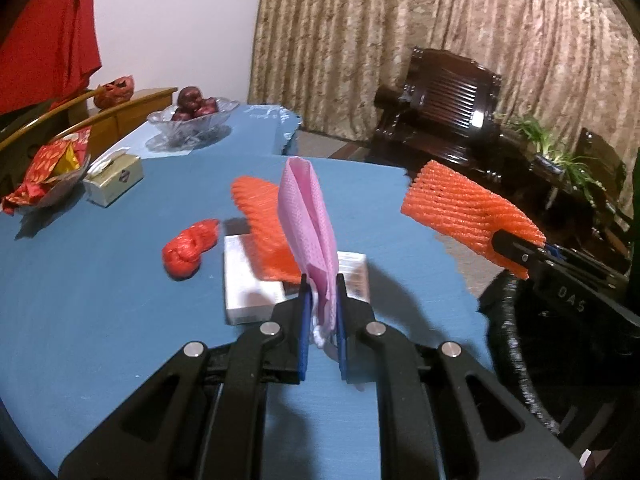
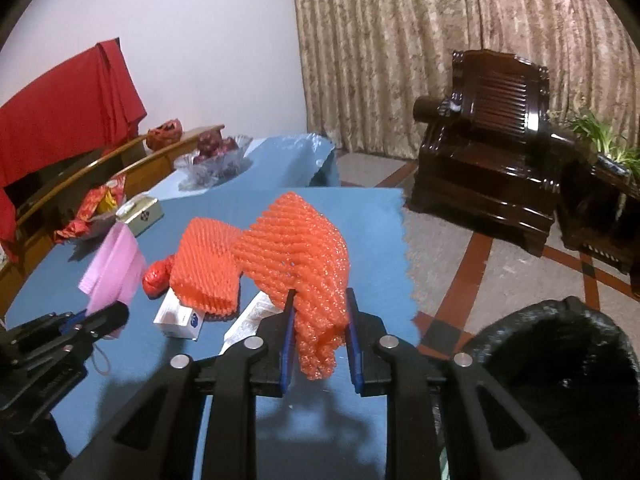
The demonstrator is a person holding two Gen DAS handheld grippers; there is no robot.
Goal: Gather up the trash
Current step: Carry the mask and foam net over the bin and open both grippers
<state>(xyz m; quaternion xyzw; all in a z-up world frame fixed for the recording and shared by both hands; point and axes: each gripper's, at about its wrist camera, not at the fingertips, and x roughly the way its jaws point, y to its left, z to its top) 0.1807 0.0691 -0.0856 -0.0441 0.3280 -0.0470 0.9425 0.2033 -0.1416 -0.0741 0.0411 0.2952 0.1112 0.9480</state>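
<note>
Left wrist view: your left gripper (image 1: 322, 280) is clamped on a pink dimpled foam sheet (image 1: 306, 216), held above the blue table (image 1: 100, 300). Your right gripper (image 2: 320, 300) pinches an orange foam fruit net (image 2: 296, 248), lifted beside the black-lined bin (image 2: 560, 360).

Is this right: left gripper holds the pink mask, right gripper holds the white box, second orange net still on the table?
Not quite. The right gripper is shut on an orange foam net, not the white box, which lies on the table; the right wrist view shows it. The rest stands: left gripper, pink mask, second net.
</note>
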